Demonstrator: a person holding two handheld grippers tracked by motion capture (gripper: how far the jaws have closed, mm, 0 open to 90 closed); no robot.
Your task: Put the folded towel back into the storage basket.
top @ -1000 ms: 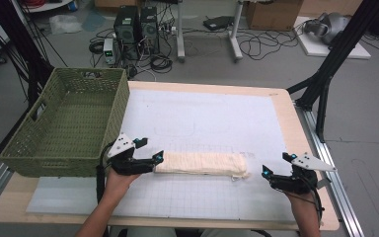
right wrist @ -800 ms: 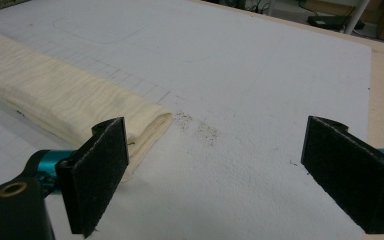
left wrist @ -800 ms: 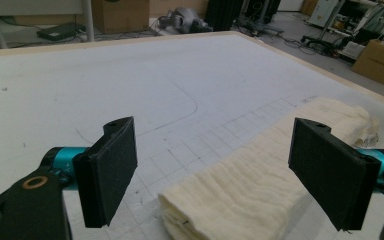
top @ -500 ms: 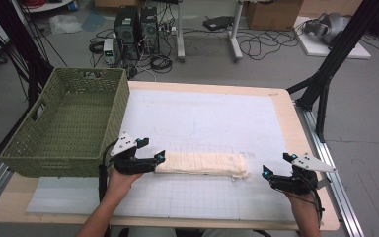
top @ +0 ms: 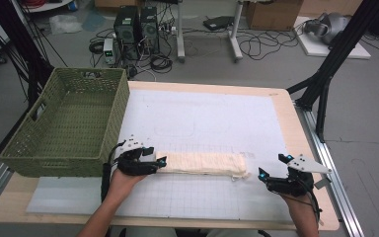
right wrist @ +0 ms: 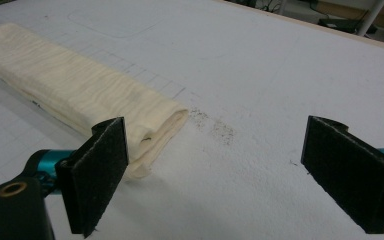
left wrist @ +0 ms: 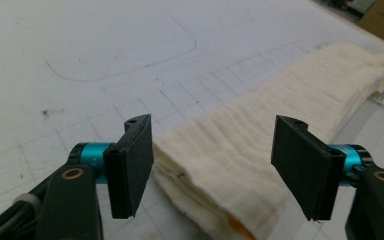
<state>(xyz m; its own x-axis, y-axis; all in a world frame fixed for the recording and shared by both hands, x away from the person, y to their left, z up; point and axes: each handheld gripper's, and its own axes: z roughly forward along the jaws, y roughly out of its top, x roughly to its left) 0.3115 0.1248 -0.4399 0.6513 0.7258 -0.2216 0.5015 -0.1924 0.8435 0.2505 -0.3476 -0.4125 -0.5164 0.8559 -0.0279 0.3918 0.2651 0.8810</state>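
One green woven basket (top: 66,131) sits at the left of the high view, its near wall just above and to the left of the left gripper (top: 150,164). A white gridded mat (top: 212,118) covers most of the wooden table (top: 288,116), and one cream cloth (top: 205,163), folded into a long narrow strip, lies across the lower middle of that view on the mat. Nothing lies between either gripper and the cloth. Beyond the table, at the top of the high view, the floor holds two dark computer towers (top: 135,24), loose cables and cardboard boxes.

There are two grippers. The left one is at the strip's left end, held in a hand coming up from the bottom of the frame. In the left gripper view the cloth's end (left wrist: 230,165) lies between the two black jaws, which stand fairly wide and have just been closing; the jaw at left is right against the cloth's edge, while the jaw at right stands clear above the fabric, so the pads are not pressing on it.

The right gripper (top: 271,173) is at the lower right of the high view, close to the strip's right end but apart from it. In the right gripper view its jaws are spread wide over bare mat, holding nothing; the cloth's folded end (right wrist: 80,85) lies at the left, partly behind the left-hand jaw.
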